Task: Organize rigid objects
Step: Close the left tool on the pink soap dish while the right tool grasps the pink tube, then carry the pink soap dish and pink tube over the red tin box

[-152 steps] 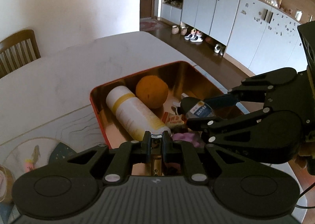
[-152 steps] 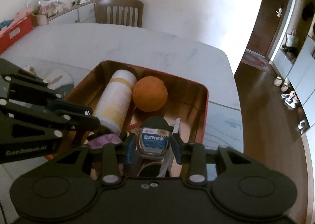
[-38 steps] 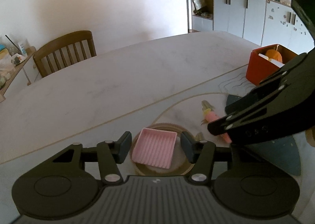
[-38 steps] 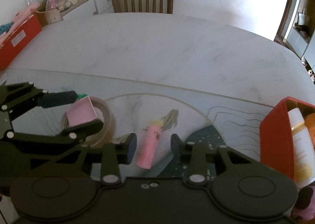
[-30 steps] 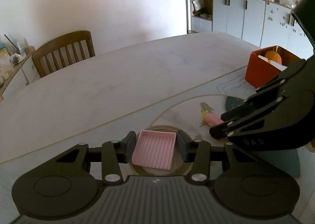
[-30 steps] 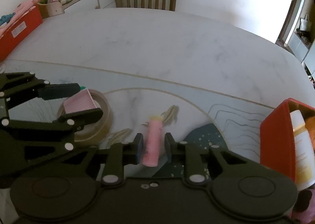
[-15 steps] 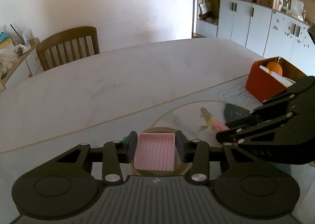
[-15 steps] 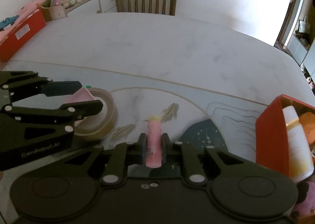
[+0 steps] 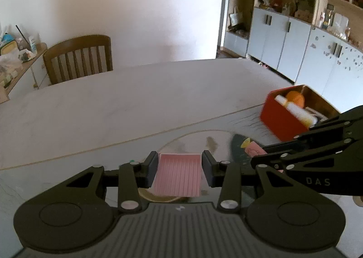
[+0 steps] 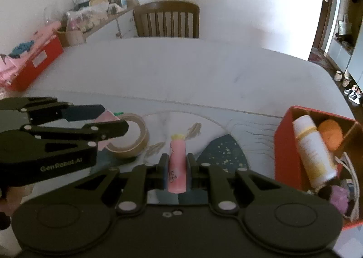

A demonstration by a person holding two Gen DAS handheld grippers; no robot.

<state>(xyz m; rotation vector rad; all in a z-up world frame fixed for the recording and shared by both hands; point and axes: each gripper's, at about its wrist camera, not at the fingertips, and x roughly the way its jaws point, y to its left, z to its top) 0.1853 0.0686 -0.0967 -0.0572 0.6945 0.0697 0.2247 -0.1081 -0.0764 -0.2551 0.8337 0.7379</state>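
Pink ridged tray (image 9: 178,174), clamped in our left gripper (image 9: 179,168), and pink tube (image 10: 177,165), pinched lengthwise in our right gripper (image 10: 177,171), hang above the surface (image 9: 113,108), presumably bound for the red box (image 10: 286,144).

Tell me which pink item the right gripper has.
The pink tube with the yellow cap, clamped in the right gripper. The ribbed pink tray sits in the left gripper.
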